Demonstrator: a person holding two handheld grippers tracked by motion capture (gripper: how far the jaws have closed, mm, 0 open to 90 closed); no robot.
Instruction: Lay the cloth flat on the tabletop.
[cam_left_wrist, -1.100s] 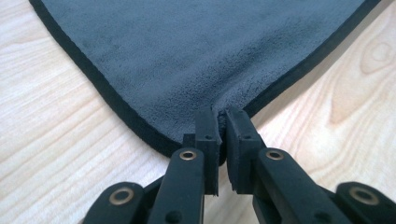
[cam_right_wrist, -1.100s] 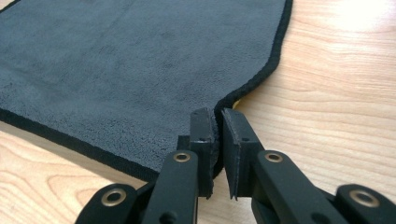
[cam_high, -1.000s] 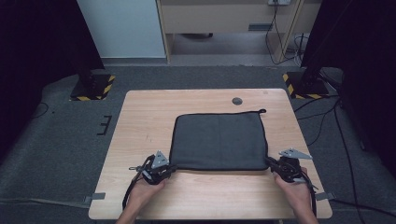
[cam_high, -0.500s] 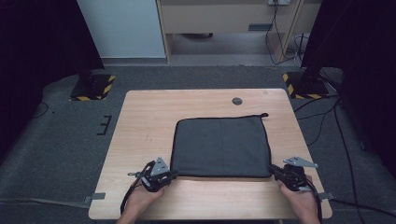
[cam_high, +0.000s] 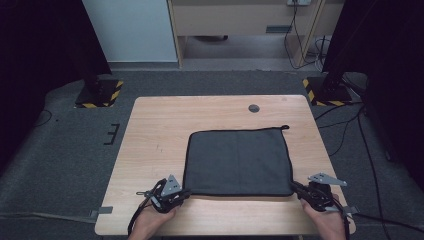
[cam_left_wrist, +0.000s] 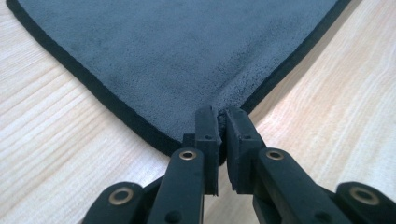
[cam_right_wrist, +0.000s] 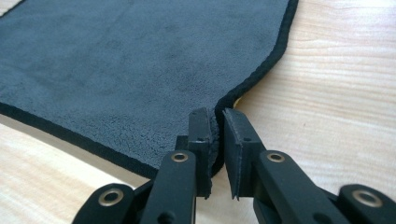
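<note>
Nearest to the person, the 2 grippers sit at the front edge of the wooden table (cam_high: 150, 130), 1 at each near corner of the dark grey cloth (cam_high: 239, 161). The left gripper (cam_left_wrist: 218, 122) has its jaws pinched almost fully together on the near left corner; in the left gripper view the black hem bunches up between the pads. The right gripper (cam_right_wrist: 216, 122) is closed the same way on the near right corner, with the hem folded up into the narrow gap between its pads. From above, the left gripper (cam_high: 181, 193) and the right gripper (cam_high: 299, 190) look level with each other, which is a good start.

The cloth lies flat and square in the right half of the table, nearer its front than its back, with a small loop (cam_high: 284, 127) at its far right corner. To my eye the step is handling the cloth by these 2 corners, most likely lifting them for a fold. To do it well, I would keep both pinches firm, raise the 2 corners together at an even height, and hold the near edge taut so the middle does not sag or twist.

Further back, a small round dark disc (cam_high: 254, 108) lies on the bare wood, well apart from the cloth.
</note>
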